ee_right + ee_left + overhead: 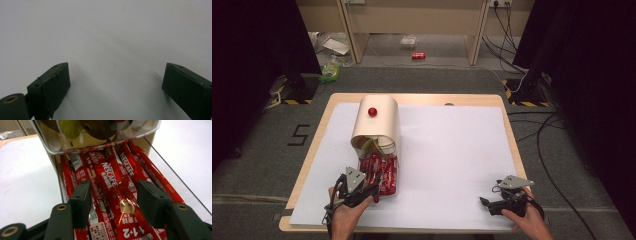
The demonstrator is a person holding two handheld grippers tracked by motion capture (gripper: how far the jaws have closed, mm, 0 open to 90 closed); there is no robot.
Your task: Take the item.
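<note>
At the lower left of the high view, the left gripper hangs open over red coffee sticks in a clear tray, jaws straddling one, likely to pick it. Lower right, the right gripper idles open on bare white table, with free room.

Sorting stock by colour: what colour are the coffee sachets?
Red with white lettering; the coffee sachets show best in the left gripper view.

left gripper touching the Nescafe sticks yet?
Cannot tell. In the left gripper view the open left gripper straddles the red Nescafe sticks, but neither contact nor a gap shows plainly.
</note>
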